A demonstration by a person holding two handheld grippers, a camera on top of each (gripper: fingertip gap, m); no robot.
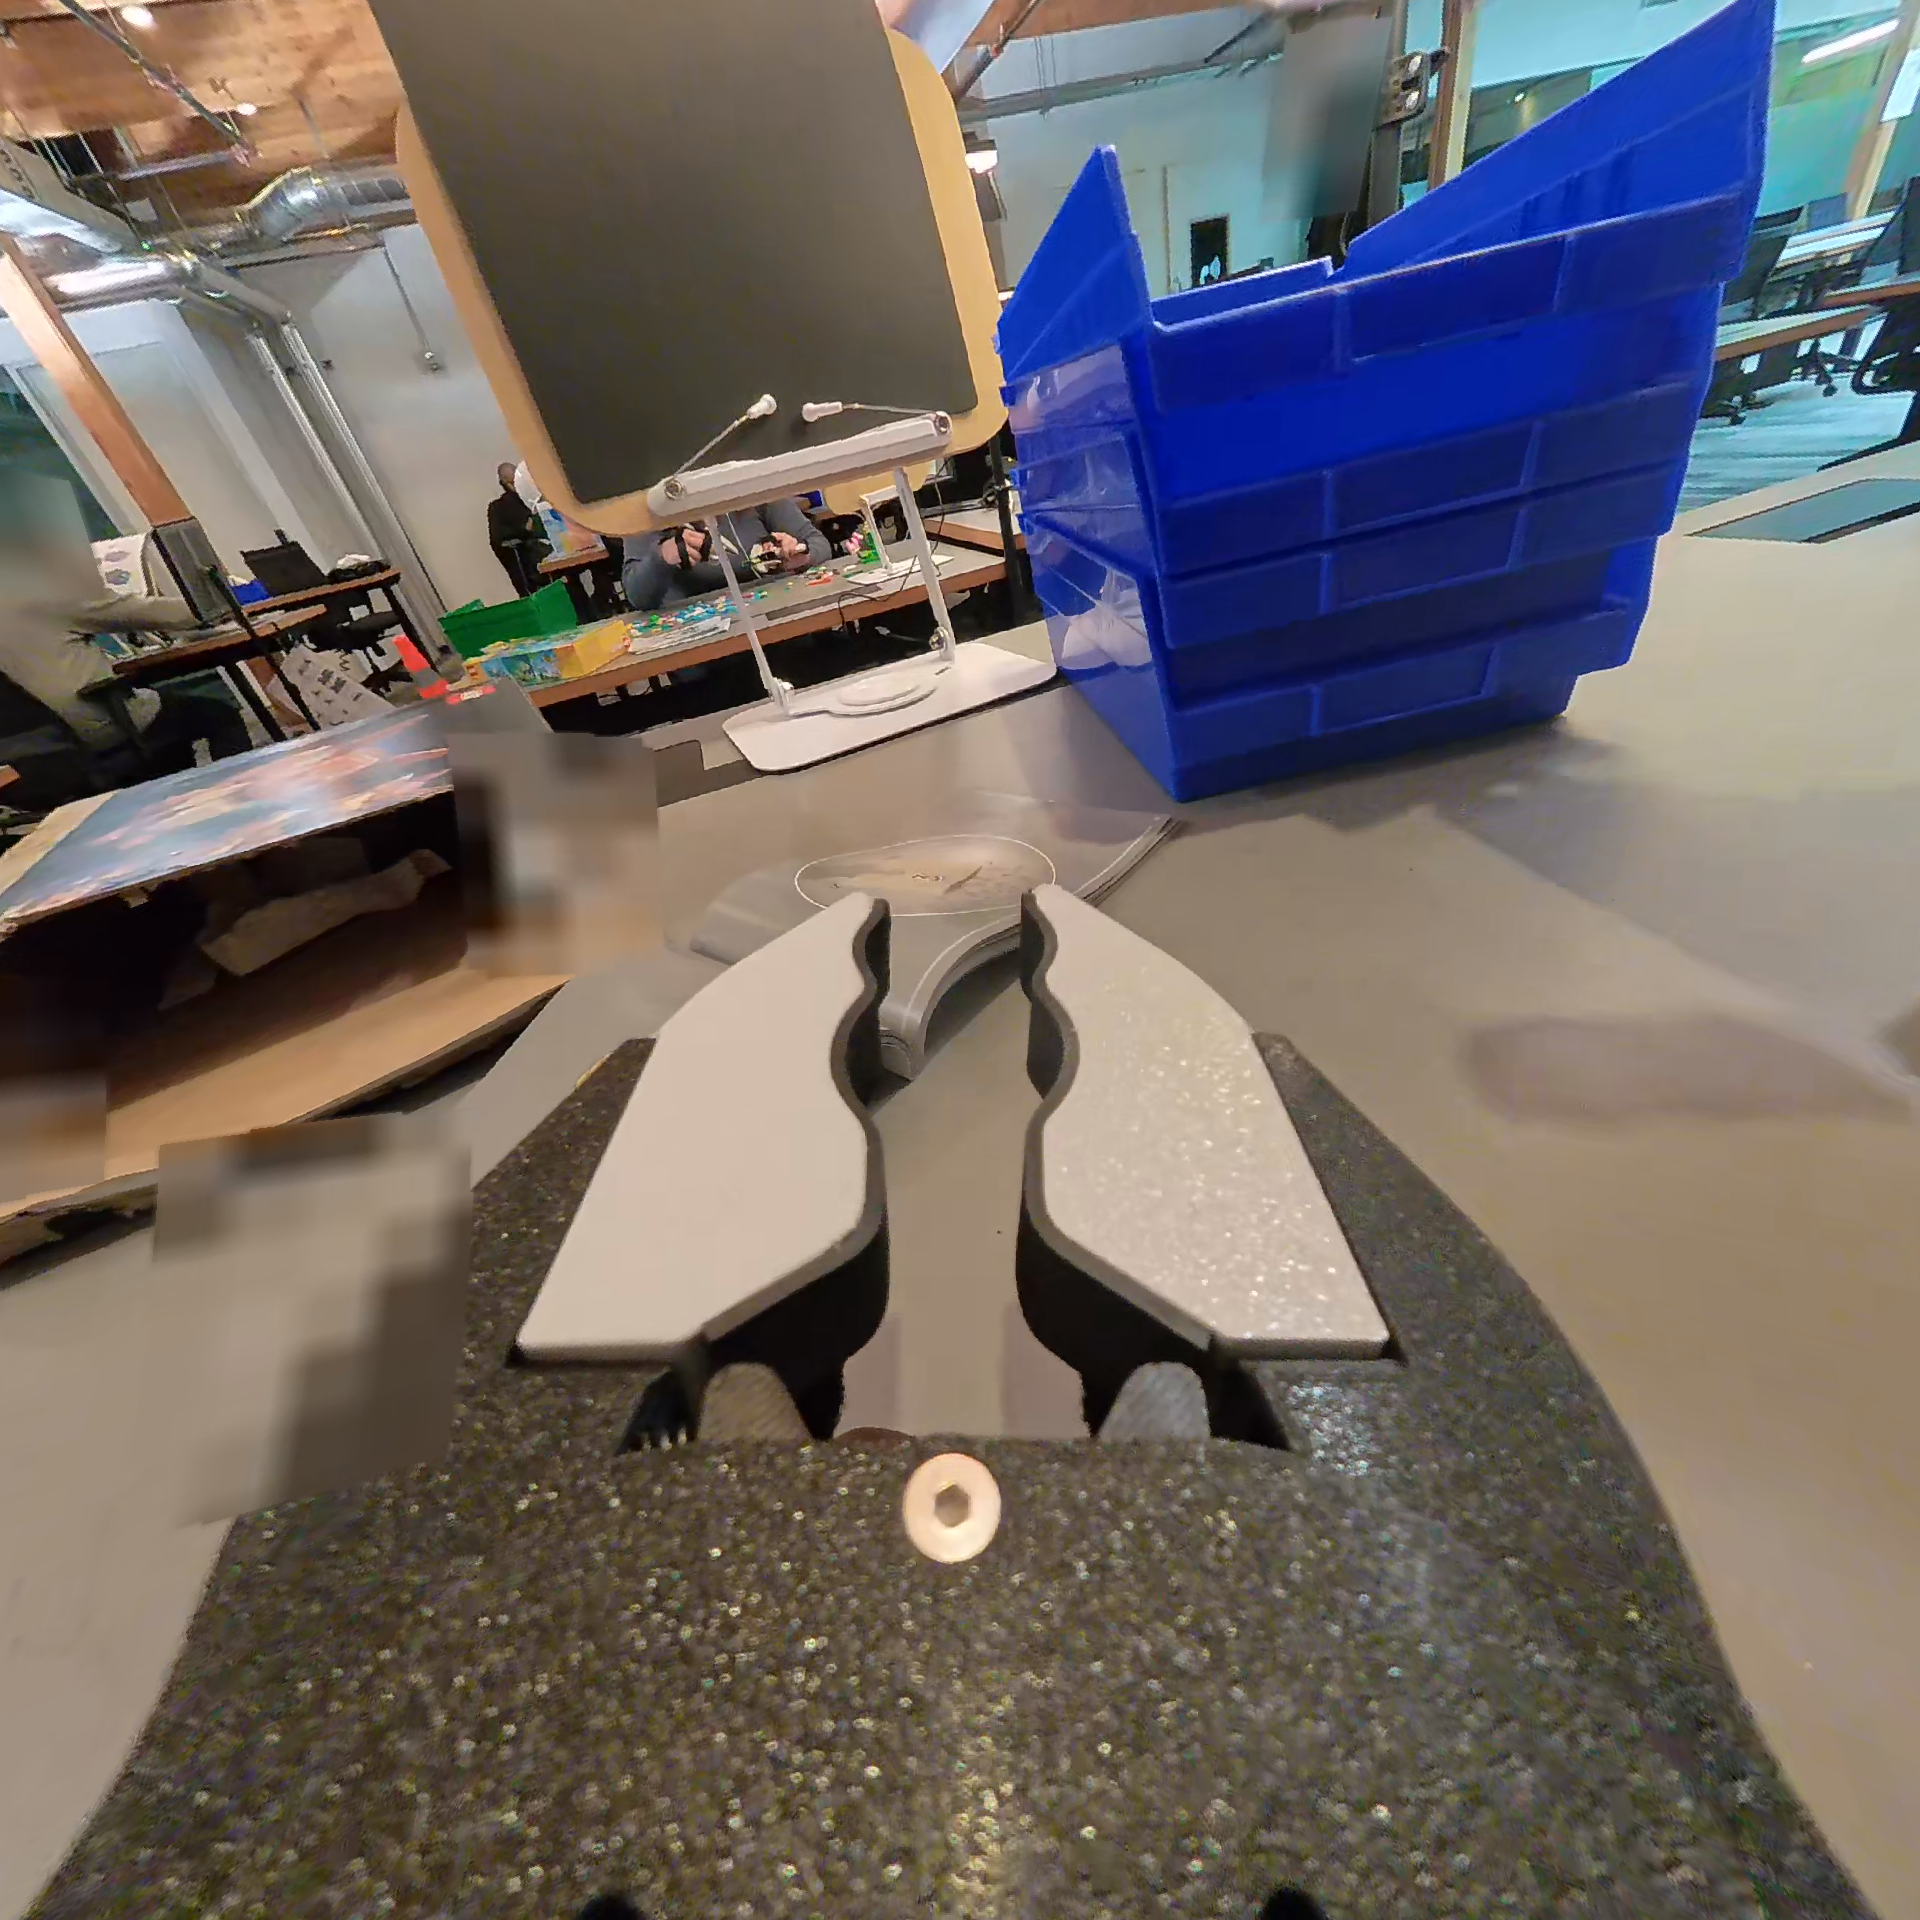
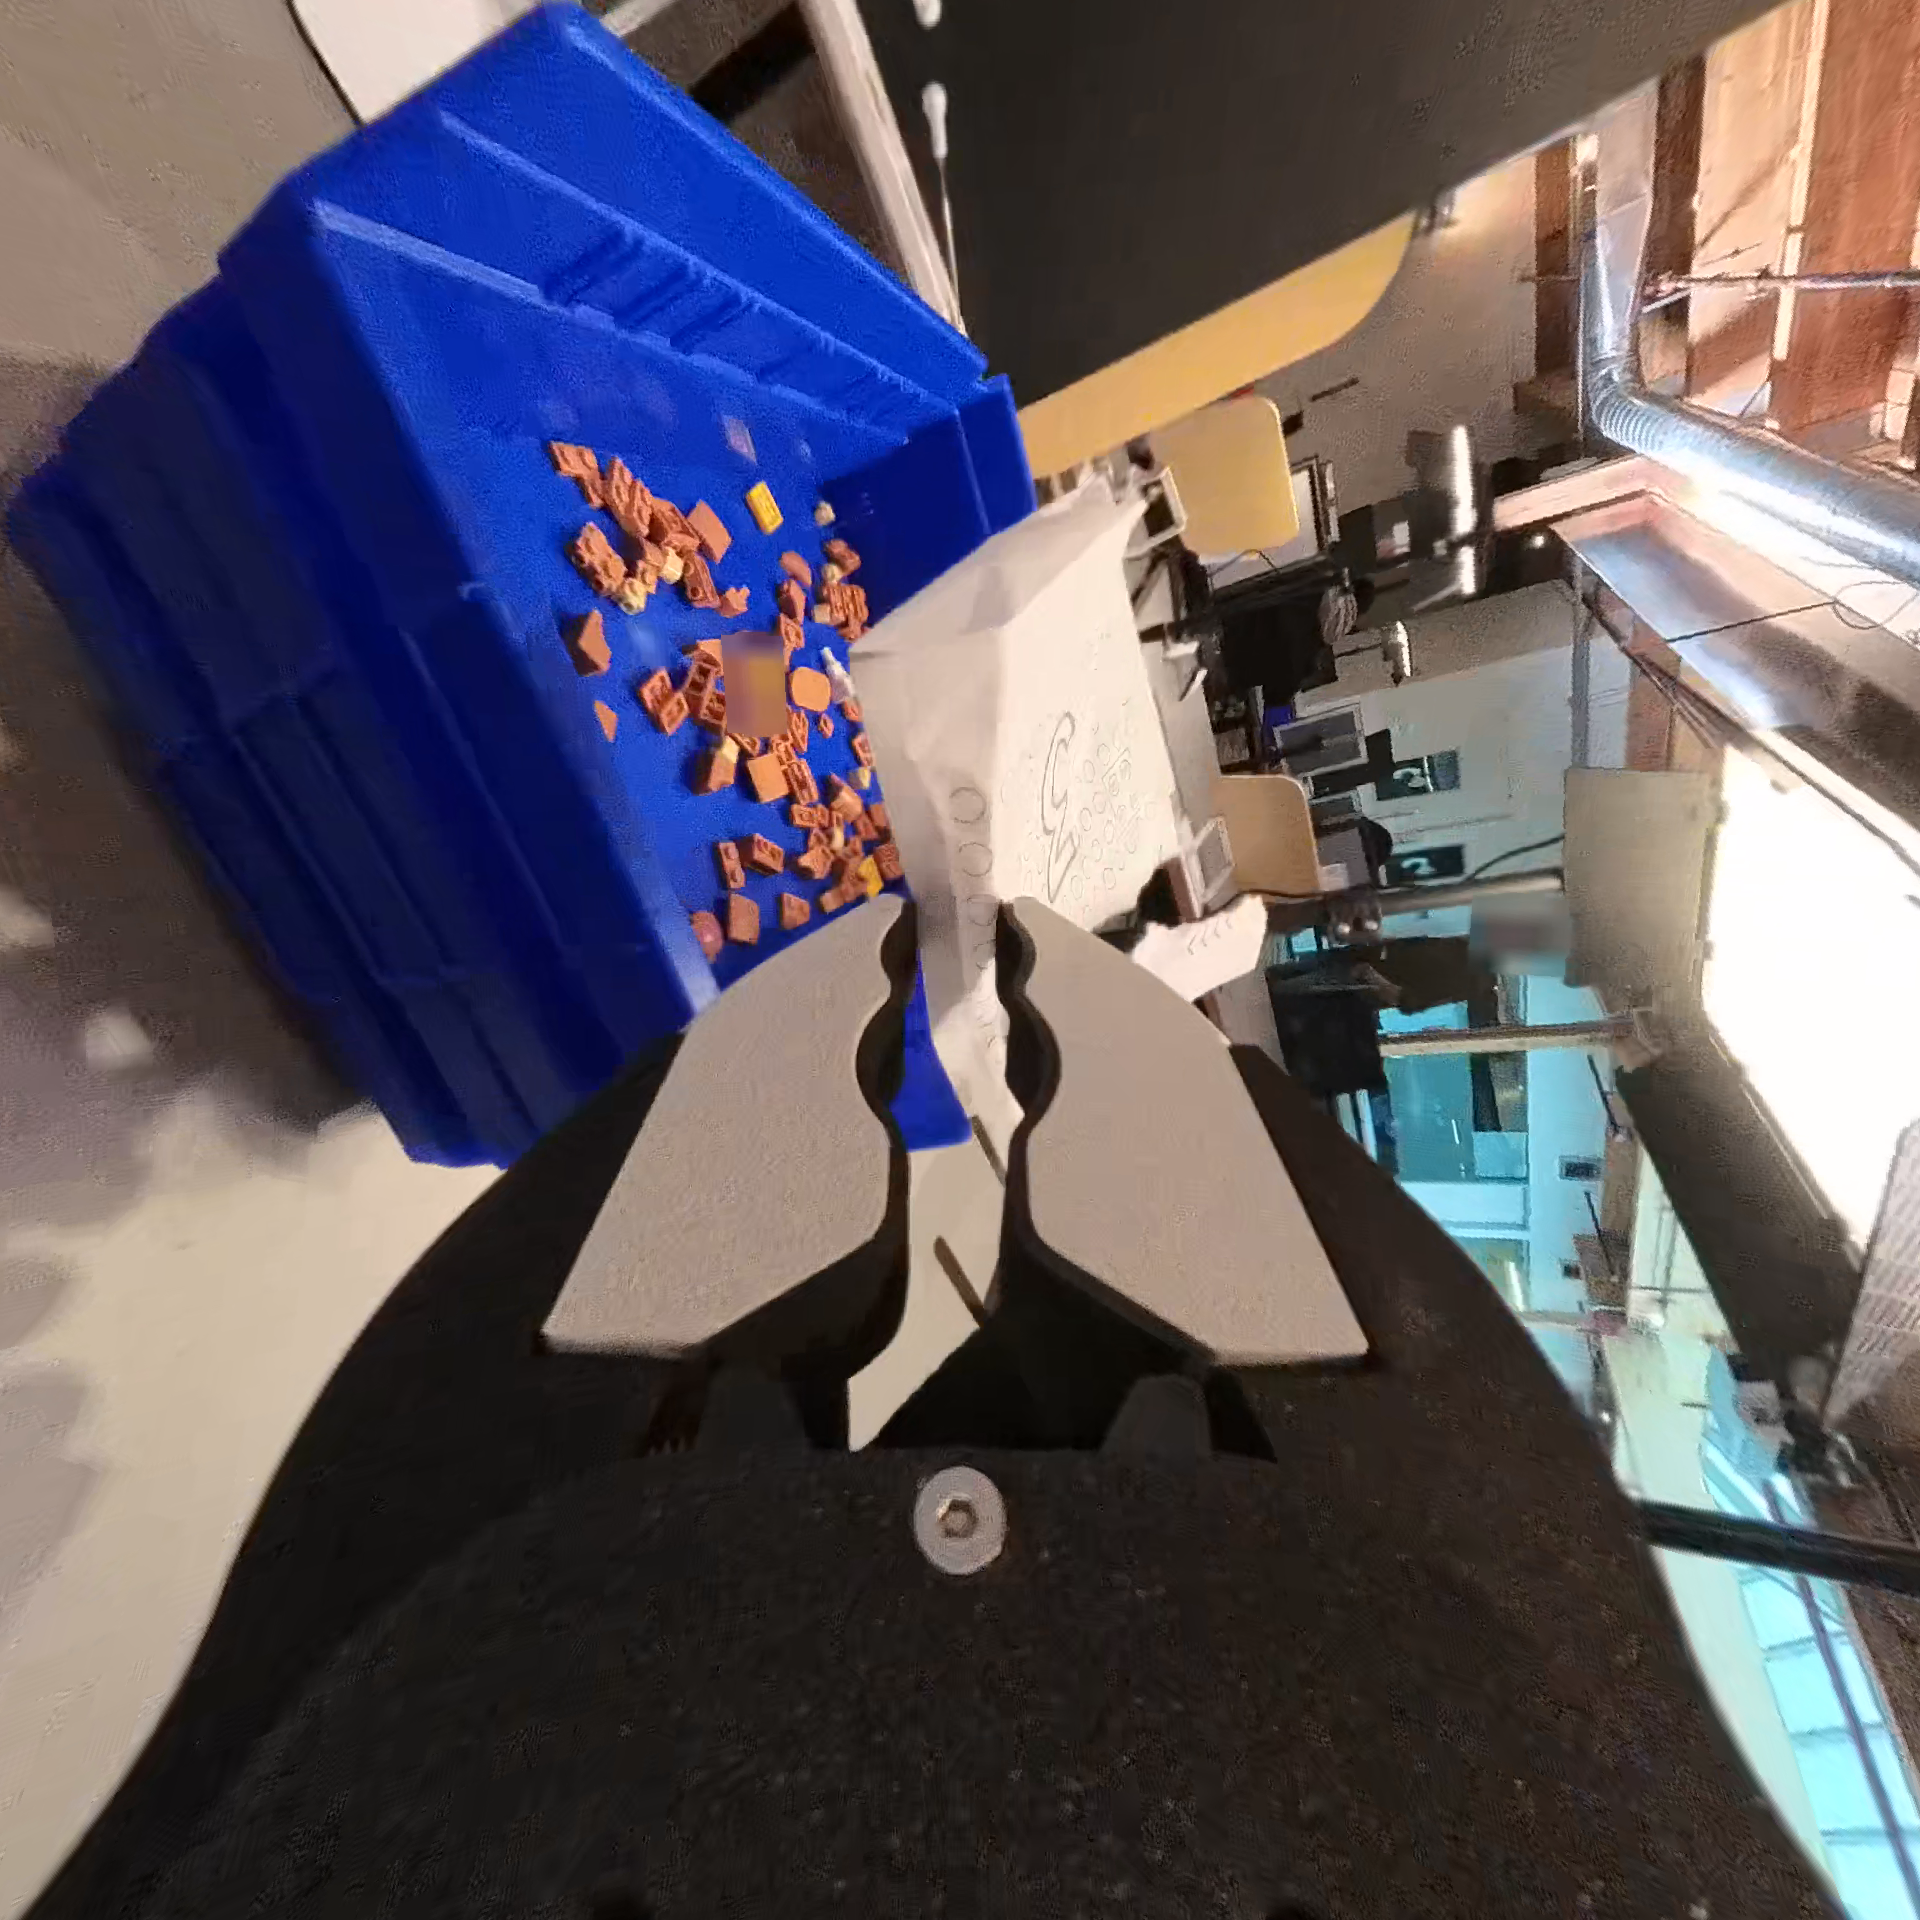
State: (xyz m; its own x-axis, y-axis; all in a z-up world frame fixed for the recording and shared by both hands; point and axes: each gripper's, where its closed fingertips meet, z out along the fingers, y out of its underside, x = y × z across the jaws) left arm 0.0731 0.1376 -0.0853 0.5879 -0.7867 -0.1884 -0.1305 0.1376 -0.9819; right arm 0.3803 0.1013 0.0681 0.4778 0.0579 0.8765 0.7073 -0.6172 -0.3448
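White paper bag point(image 2: 1023, 748) pinched in right gripper point(image 2: 958, 925), tipped over stacked blue bins point(image 2: 436, 644).
Bag's long axis ran fwd from the jaws, mouth toward orange bricks point(image 2: 727, 686) just left of tips, prob. emptied there. Left gripper point(image 1: 956, 914) sat part open, holding nothing, above grey booklets point(image 1: 935, 883) on table point(image 1: 1558, 1143).

Both views are bright indoor shots with strong wide-angle bending at the edges — beams and ducts curve. In the left wrist view, overhead light casts soft shadows on the grey surface point(image 1: 1558, 1039) beside the blue bins point(image 1: 1403, 582). The right wrist view has a blown-out white window point(image 2: 1808, 987) and motion smear on the bins' outer walls — small orange bricks point(image 2: 727, 717) inside stay fairly sharp.
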